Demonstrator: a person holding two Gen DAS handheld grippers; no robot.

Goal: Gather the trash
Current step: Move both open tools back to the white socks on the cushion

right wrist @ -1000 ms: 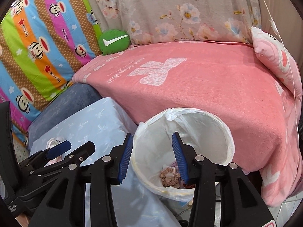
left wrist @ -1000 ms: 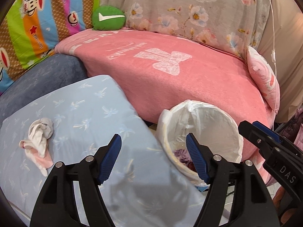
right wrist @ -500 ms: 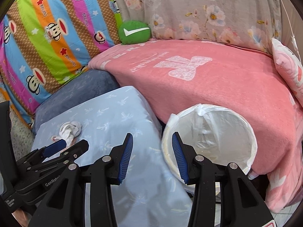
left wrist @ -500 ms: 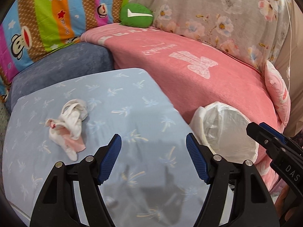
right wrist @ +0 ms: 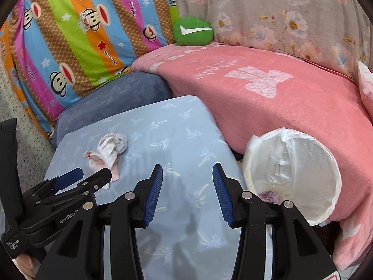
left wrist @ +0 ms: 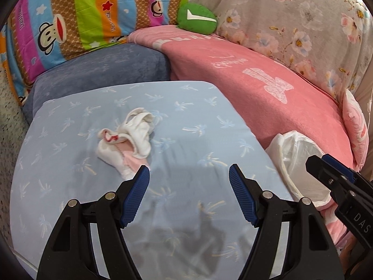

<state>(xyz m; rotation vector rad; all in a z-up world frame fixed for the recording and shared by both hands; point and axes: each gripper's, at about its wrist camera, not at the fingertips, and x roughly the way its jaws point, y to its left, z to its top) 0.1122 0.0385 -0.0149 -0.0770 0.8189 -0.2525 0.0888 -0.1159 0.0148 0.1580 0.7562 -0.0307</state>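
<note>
**Crumpled tissue on the blue cushion, bin to one side**

Left wrist view: left gripper (left wrist: 189, 175) spread wide, nothing between the blue pads, hovering over the pale blue cushion (left wrist: 191, 116) with its palm-tree print. Crumpled white-and-pink tissue (left wrist: 127, 143) lying on that cushion, just ahead of the left-hand fingertip and apart from it. White-lined trash bin (left wrist: 300, 163) off the cushion's right edge, tipped against the pink blanket (left wrist: 268, 74). Tip of the right gripper (left wrist: 326, 170) poking in from the right, in front of the bin.

Right wrist view: right gripper (right wrist: 186, 172) at a middling spread, empty, also above the blue cushion (right wrist: 163, 126). Tissue (right wrist: 109, 151) on the cushion's far-left part, well apart from these pads, just beyond the tip of the left gripper (right wrist: 81, 177). Bin (right wrist: 291, 170) right of the cushion, some purplish scrap at its bottom. Green round pillow (right wrist: 192, 31) far behind, above the blanket (right wrist: 268, 93).
</note>
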